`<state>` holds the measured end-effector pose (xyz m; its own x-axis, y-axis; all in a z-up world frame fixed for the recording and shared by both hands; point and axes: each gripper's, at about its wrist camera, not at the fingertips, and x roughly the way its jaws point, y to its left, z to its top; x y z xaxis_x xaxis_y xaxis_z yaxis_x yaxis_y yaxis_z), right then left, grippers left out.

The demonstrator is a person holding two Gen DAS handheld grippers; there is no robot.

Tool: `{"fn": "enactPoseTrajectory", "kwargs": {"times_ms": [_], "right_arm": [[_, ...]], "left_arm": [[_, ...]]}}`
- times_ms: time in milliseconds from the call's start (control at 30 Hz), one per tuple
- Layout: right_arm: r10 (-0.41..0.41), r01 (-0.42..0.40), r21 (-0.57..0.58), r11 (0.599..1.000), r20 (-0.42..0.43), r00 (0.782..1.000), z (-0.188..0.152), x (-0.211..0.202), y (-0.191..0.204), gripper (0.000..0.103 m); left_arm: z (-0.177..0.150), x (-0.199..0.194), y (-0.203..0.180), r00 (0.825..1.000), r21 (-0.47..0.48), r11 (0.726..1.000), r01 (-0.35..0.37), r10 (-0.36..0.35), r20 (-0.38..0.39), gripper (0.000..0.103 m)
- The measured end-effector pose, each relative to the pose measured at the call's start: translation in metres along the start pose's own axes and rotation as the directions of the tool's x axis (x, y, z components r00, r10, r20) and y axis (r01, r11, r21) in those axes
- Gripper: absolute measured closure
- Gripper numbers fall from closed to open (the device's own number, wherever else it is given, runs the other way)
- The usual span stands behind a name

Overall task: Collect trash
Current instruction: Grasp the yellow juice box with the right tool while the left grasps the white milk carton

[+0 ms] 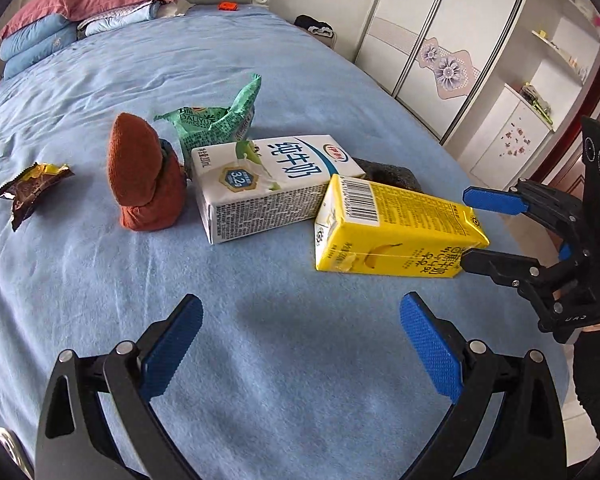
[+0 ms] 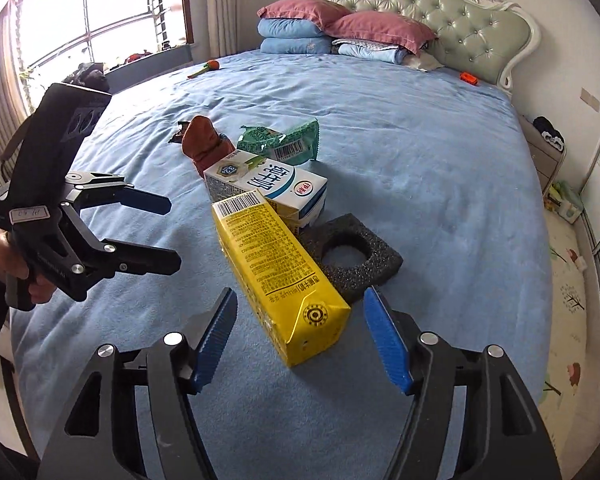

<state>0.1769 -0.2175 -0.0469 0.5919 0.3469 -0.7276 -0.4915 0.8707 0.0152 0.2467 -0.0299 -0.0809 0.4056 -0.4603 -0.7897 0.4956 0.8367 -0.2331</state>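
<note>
Tilting downward, right gripper (image 2: 300,340) straddles the yellow carton (image 2: 276,276) (jaws spread, untouching).

Ahead of my fingers the white carton (image 1: 276,184) reads "纯牛奶" in big blue characters, with "3.2g" on a hexagon badge and a red round logo I can't make out. The green wrapper (image 1: 212,124) shows "DALIYU". The yellow carton (image 1: 396,232) carries a barcode; its small print is unreadable.
</note>
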Motion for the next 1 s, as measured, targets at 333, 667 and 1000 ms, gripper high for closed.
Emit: {"fn": "enactPoseTrajectory", "kwargs": {"times_ms": [333,667,1000], "right_arm": [[0.043,-0.045,-0.038,0.998,-0.069,0.997,0.008,0.029,0.004,0.050],[0.039,-0.039,0.003,0.999,-0.041,0.998,-0.013,-0.008,0.008,0.066],[0.071,-0.070,0.079,0.994,-0.013,0.997,-0.035,-0.045,0.010,0.066]], "left_arm": [[0.023,0.021,0.028,1.000,0.024,0.999,0.028,-0.028,-0.014,0.004],[0.039,0.006,0.017,0.997,0.156,0.988,0.004,-0.016,0.077,0.004],[0.080,0.003,-0.047,0.998,0.555,0.830,-0.052,0.029,0.051,0.004]]}}
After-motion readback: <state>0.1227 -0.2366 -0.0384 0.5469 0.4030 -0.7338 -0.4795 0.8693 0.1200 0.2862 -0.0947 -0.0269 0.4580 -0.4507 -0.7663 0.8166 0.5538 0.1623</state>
